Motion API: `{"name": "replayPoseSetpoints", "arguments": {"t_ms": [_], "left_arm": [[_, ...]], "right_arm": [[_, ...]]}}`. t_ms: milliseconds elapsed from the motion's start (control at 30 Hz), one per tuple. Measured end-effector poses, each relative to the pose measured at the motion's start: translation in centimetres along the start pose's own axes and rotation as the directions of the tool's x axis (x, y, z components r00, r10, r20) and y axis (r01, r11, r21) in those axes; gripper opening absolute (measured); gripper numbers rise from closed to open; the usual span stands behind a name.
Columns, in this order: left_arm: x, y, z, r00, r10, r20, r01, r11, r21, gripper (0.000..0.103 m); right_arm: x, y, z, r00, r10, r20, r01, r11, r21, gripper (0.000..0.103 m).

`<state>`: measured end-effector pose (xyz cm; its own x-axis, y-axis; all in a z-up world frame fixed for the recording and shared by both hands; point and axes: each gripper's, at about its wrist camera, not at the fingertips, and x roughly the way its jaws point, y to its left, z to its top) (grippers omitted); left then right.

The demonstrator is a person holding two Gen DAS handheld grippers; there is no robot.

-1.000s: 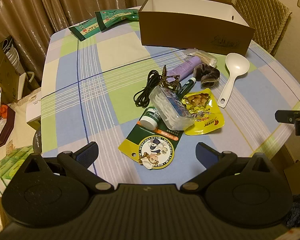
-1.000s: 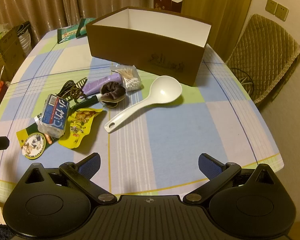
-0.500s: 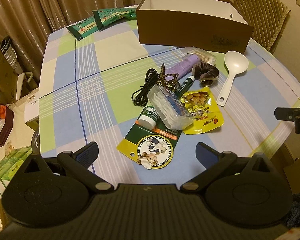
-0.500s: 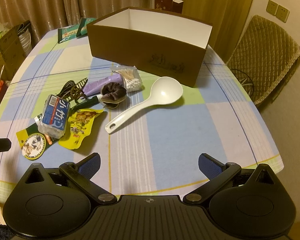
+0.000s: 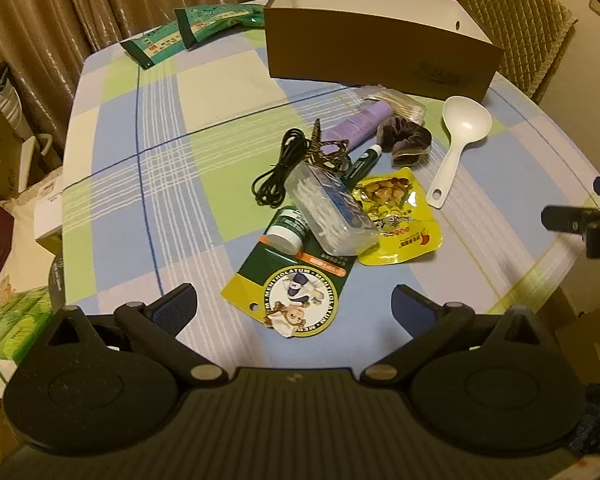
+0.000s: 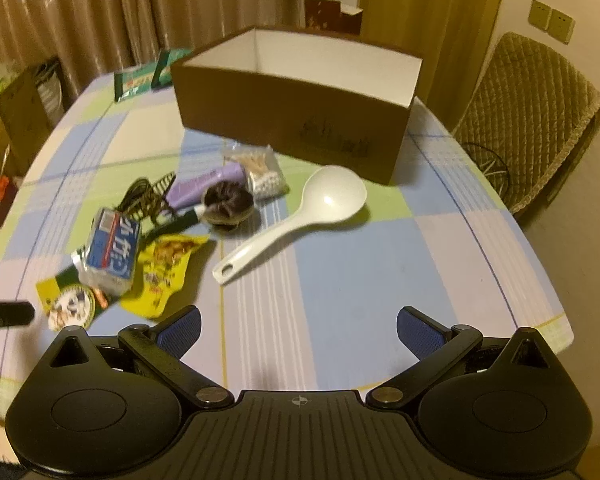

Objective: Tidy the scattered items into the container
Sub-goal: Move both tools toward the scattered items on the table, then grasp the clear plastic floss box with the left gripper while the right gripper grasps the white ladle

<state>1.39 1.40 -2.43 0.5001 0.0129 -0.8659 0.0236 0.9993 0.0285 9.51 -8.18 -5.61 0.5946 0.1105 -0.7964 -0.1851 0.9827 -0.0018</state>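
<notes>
Both tongs hang released and empty above the counter's (image 6: 380,280) near edge. Far across it stands the brown container (image 6: 292,120), open-topped. Before it the white spoon (image 6: 300,220) lies ahead of the right tongs (image 6: 299,327), handle slanting back toward them, bowl toward the container. The left tongs (image 5: 295,305) sit nearer the clear floss-pick box (image 5: 332,216) and yellow snack packet (image 5: 396,216).

Checked cloth tablecloth (image 5: 112,128), matt. Cardboard box (image 6: 292,120), brown outside, smooth white inside. Rice spoon (image 6: 300,216) glossy white plastic. Snack pouch (image 5: 396,220) shiny yellow foil. Scrunchie (image 5: 404,140) velvety fabric.
</notes>
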Motion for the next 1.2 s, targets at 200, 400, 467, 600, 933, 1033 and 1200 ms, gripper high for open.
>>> {"name": "replayPoseSetpoints", "arguments": {"t_ms": [200,400,467,600,933,1033,1200], "left_arm": [[0.4,-0.3,0.0,1.000,-0.003,0.010,0.003,1.000,0.003,0.102],[0.8,-0.5,0.2,0.999,-0.002,0.043,0.003,1.000,-0.012,0.102],[0.9,-0.4,0.4,0.999,-0.008,0.053,0.010,0.999,-0.031,0.102],[1.3,-0.3,0.8,0.998,-0.032,0.062,0.037,0.997,-0.070,0.097],[4.8,0.2,1.8,0.992,-0.119,0.030,0.123,0.963,-0.239,0.075],[5.8,0.5,2.1,0.991,-0.133,0.018,0.133,0.945,-0.297,0.074],[7.2,0.6,2.5,0.992,-0.126,-0.001,0.118,0.931,-0.347,0.067]], "right_arm": [[-0.3,-0.8,0.6,0.998,0.022,0.055,-0.023,0.999,0.030,0.101],[0.1,-1.6,1.0,0.993,0.062,0.100,-0.063,0.998,0.009,0.101],[0.6,-1.8,1.3,0.994,0.069,0.089,-0.069,0.998,-0.002,0.101],[2.0,-2.7,1.9,0.994,0.099,0.054,-0.099,0.995,0.000,0.101],[5.3,-5.7,3.1,0.994,0.112,-0.018,-0.112,0.994,0.006,0.101],[6.3,-6.9,3.4,0.993,0.109,-0.032,-0.109,0.994,0.017,0.101],[8.0,-8.6,4.1,0.991,0.124,-0.059,-0.121,0.991,0.051,0.101]]}}
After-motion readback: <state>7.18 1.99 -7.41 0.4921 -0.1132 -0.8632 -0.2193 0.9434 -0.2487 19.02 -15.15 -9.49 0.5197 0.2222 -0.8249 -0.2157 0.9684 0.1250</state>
